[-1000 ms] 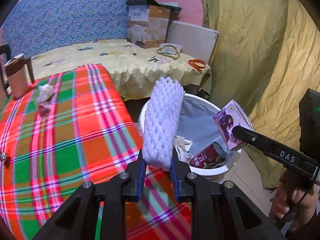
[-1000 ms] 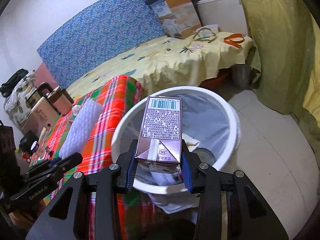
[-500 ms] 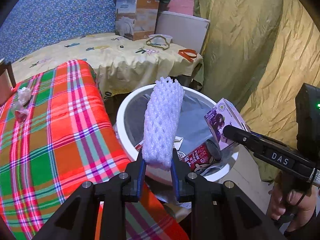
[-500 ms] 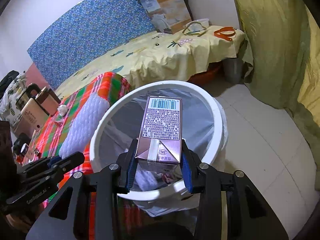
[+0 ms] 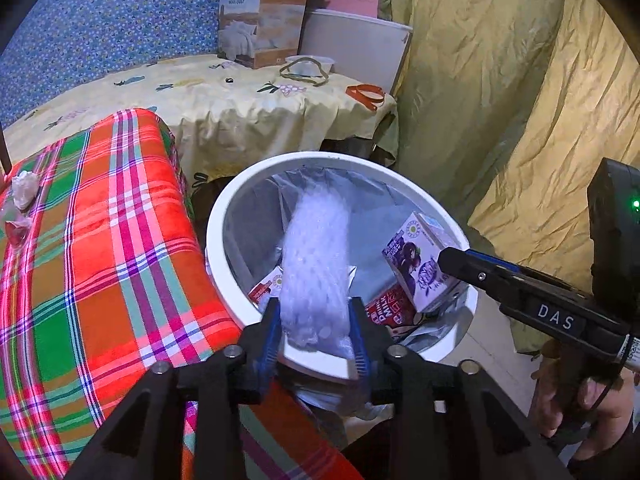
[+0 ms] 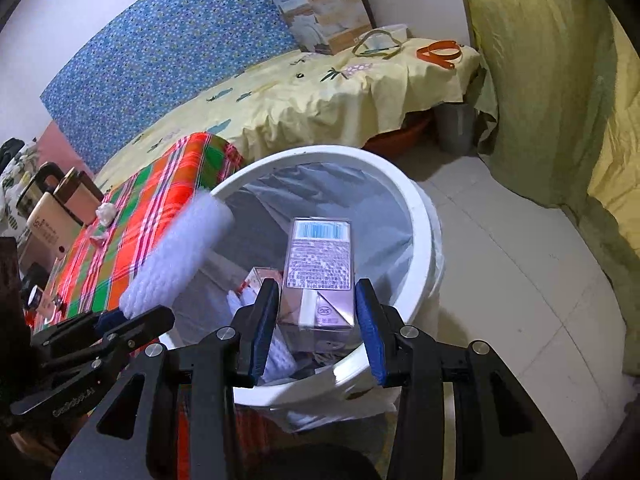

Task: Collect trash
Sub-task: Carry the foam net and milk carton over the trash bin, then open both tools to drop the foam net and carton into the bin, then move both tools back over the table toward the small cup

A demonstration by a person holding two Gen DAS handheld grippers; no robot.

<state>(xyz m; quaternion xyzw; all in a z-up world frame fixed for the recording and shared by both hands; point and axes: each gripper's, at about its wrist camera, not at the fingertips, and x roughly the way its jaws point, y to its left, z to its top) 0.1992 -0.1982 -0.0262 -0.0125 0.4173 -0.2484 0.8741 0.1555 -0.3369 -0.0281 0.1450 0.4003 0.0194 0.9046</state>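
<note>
Left gripper (image 5: 316, 340) jaws just opened, blurred foam net (image 5: 316, 264) loose between them, frame centre over white bin (image 5: 224, 216). Right gripper (image 6: 316, 324) also just opening, purple carton (image 6: 320, 272) between pads, gaps both sides, above bin.

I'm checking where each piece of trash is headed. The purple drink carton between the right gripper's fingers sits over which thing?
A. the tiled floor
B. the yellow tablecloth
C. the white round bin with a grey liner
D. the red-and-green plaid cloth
C: in the right wrist view the purple drink carton, in the right gripper, hangs inside the rim of the white round bin, with other trash below it.
</note>
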